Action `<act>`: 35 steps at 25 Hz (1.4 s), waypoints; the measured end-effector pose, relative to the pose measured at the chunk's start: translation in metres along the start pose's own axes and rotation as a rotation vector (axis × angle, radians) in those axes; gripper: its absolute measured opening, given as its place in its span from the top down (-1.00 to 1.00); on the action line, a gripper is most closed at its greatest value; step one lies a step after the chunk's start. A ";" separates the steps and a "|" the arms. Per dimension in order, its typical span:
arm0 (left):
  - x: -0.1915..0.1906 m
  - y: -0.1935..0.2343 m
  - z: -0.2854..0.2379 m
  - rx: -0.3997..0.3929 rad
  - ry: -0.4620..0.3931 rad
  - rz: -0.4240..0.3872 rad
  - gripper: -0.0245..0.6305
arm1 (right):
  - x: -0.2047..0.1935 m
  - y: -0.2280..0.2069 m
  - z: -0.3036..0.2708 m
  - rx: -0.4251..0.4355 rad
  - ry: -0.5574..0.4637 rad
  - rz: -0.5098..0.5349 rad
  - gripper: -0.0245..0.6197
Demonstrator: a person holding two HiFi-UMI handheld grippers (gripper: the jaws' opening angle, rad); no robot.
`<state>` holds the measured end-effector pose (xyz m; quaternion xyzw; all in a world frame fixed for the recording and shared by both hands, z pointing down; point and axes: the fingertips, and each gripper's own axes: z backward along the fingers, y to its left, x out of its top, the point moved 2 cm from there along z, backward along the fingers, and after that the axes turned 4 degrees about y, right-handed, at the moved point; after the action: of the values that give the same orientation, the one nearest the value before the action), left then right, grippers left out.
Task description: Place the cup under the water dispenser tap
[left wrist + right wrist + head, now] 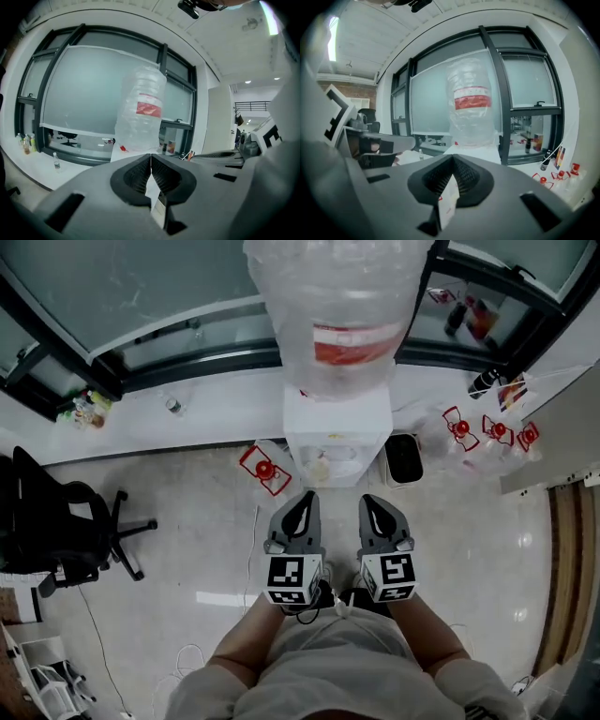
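Left gripper point(306, 500) and right gripper point(369, 502), lower centre, show jaws shut and empty; we judge the cup light, thin, crushable: pinch its wall gently.

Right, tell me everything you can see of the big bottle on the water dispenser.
The bottle is large, of clear, crinkled-looking plastic with a red and white label band around it. It stands upright, seated on top of the white dispenser, in front of the dark-framed window. Nothing else touches it. Its water level cannot be made out.
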<state>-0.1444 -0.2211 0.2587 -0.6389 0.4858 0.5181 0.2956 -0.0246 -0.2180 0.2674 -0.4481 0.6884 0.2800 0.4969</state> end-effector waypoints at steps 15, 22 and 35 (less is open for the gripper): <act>0.074 -0.002 0.004 -0.119 -0.105 -0.122 0.86 | 0.063 0.008 0.002 -0.040 -0.120 0.058 0.84; 0.090 -0.005 0.007 -0.120 -0.142 -0.126 0.86 | 0.071 0.009 0.005 -0.033 -0.142 0.081 0.84; 0.110 0.015 0.013 -0.065 -0.202 -0.146 0.86 | 0.081 0.001 0.002 -0.040 -0.131 0.059 0.84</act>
<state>-0.1642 -0.2493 0.1522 -0.6265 0.3888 0.5723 0.3590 -0.0330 -0.2432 0.1904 -0.4181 0.6615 0.3368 0.5236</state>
